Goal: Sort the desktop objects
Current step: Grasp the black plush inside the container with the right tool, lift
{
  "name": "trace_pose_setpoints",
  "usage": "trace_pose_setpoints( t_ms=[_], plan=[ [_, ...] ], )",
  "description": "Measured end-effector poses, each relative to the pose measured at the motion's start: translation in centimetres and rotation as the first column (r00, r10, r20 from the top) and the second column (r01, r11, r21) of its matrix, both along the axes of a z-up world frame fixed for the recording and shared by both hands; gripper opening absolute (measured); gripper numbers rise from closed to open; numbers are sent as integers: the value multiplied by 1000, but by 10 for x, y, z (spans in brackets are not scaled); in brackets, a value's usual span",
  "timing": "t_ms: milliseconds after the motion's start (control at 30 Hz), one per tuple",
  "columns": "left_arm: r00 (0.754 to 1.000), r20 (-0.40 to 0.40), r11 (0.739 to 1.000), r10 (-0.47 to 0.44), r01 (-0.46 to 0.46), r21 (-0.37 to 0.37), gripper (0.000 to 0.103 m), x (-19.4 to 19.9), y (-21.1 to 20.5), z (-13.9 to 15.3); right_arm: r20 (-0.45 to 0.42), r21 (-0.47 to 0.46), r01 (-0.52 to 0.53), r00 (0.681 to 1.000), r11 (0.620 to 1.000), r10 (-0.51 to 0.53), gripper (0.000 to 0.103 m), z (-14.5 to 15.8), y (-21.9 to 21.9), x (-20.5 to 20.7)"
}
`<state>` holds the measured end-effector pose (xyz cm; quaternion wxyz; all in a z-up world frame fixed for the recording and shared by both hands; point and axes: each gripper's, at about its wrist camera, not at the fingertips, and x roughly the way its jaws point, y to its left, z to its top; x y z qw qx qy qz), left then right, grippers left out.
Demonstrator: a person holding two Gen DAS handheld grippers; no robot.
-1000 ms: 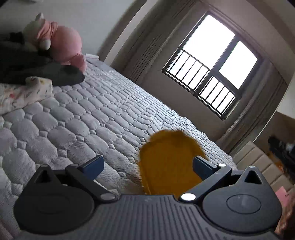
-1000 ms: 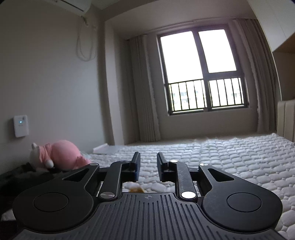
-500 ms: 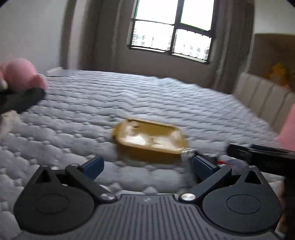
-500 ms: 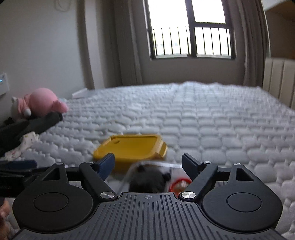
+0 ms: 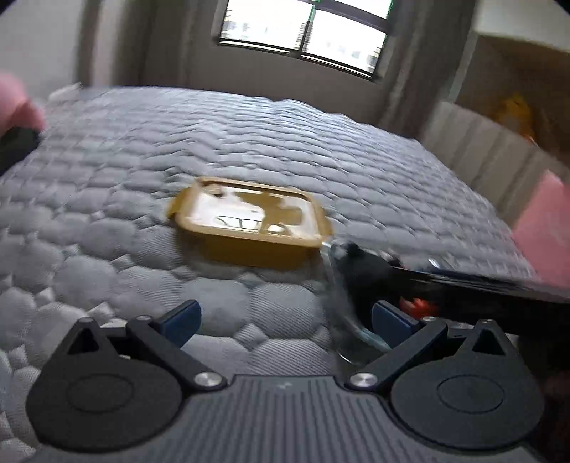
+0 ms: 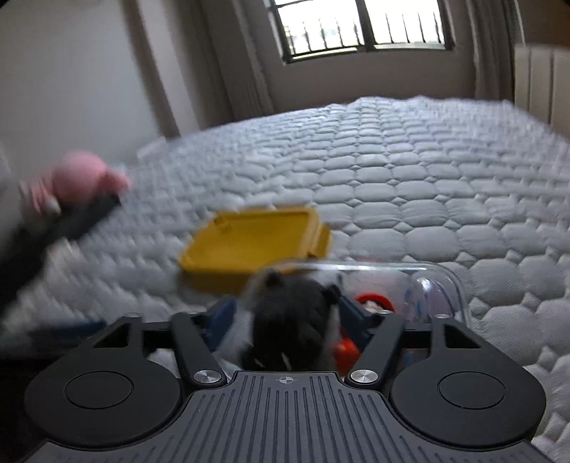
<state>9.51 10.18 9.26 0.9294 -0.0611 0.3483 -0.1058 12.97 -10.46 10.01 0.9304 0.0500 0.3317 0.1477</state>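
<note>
Here, notes taken near to far, both views blurred.

Right gripper (image 6: 286, 315): jaws about half apart and closing; a dark furry item (image 6: 290, 313) sat between the blue pads, contact not clear through the blur.
Left gripper (image 5: 285, 315): jaws wide apart, only quilted bed cover between them, nothing held; its right finger (image 5: 392, 320) lay just beside the clear container's rim.
Clear container (image 6: 438, 285): transparent tub at 12 o'clock of the right gripper, resting on the mattress; held the dark furry item plus red and orange pieces (image 6: 374, 301) at about 1 o'clock.
Yellow lid (image 6: 253, 245): flat on the mattress just beyond the container, at 11 o'clock in the right wrist view; at 12 o'clock in the left wrist view, its corner touching or nearly touching the container.
Mattress (image 6: 427, 185): grey quilted surface under everything.
Pink plush toy (image 6: 85, 178): far at 10 o'clock, near the wall, with dark cloth (image 6: 53, 231) beside it.
Window (image 6: 359, 25): far, 12 o'clock, barred.
</note>
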Motion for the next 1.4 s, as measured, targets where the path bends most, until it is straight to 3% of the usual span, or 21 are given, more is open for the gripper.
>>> trace_pose_setpoints(
  t_ms=[100, 200, 433, 633, 733, 933, 1167, 1333, 1400],
  plan=[
    [999, 27, 997, -39, 37, 69, 103, -9, -18, 1, -13, 28, -4, 1000, 1000, 4, 66, -14, 5, 6],
    [998, 29, 995, -60, 58, 86, 103, -8, -25, -2, -39, 62, 3, 999, 998, 0, 66, -21, 7, 15],
    [997, 25, 994, -73, 70, 80, 103, -9, -25, -1, 7, -35, 17, 1000, 999, -17, 68, -27, 26, 16],
    [996, 27, 995, -91, 89, 52, 103, -9, -21, 1, 17, -80, 18, 1000, 997, -16, 48, -24, 28, 14],
    [994, 27, 993, -106, 105, 47, 103, -10, -21, 2, 20, -53, 20, 1000, 998, -19, 45, -18, 23, 12],
    [990, 20, 989, -140, 139, 41, 103, -11, -27, -1, 138, 7, 51, 989, 999, -51, 45, 26, 4, -7],
    [989, 19, 988, -146, 145, 62, 103, -14, -35, -3, 267, 16, 215, 940, 976, -212, 46, 63, -52, -35],
    [987, -5, 984, -159, 159, 85, 103, -12, -54, -8, 266, 12, 419, 874, 908, -407, 47, 41, -108, -47],
    [986, -33, 984, -166, 168, 62, 103, -9, -64, -10, 261, -3, 479, 848, 878, -461, 47, 26, -125, -51]
  ],
)
